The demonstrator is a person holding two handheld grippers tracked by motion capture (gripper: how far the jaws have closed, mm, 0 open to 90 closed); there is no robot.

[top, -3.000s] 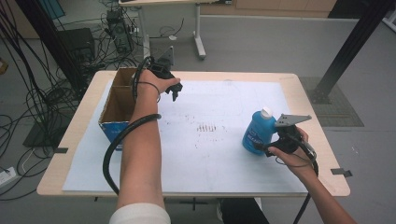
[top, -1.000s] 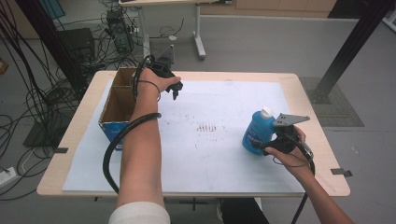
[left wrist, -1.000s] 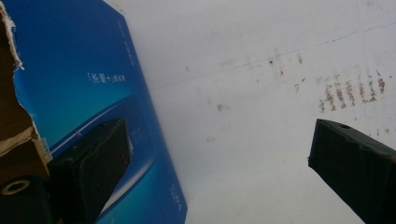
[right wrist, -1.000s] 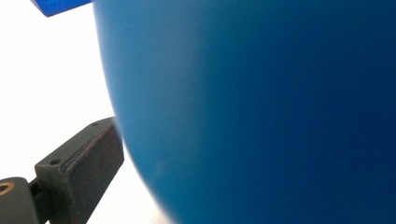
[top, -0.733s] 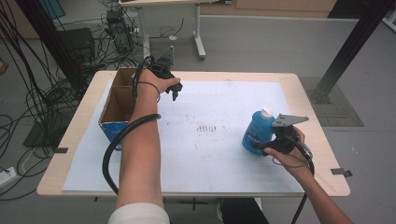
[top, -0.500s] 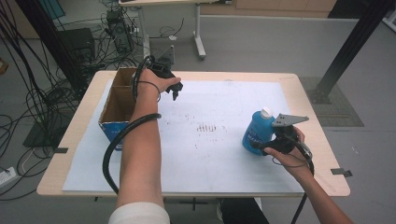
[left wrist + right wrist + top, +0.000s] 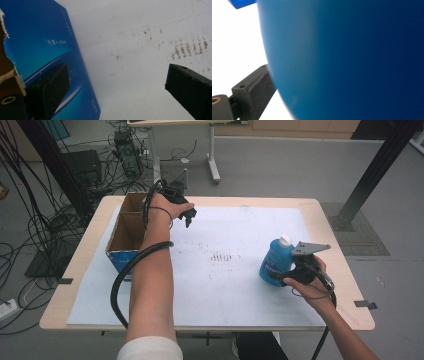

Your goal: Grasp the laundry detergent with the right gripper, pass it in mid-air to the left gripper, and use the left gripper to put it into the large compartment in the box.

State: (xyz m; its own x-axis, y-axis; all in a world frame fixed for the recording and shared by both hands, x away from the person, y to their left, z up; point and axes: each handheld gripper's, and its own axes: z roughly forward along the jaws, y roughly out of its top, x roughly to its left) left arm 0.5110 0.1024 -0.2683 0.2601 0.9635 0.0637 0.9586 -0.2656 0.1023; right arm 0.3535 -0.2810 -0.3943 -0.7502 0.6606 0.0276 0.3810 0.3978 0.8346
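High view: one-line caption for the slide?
Right gripper at a blue bottle on the white mat; left gripper beside a cardboard box.

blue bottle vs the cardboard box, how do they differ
The blue bottle is rounded, stands upright with a white cap and sits between the right gripper jaws at the table's right. The cardboard box is rectangular, open-topped, brown inside, and stands at the table's left beside the open left gripper, ungripped. Both have blue outsides and rest on the white sheet.

A cardboard box (image 7: 131, 232) stands on the white-covered table (image 7: 240, 285)'s left edge.
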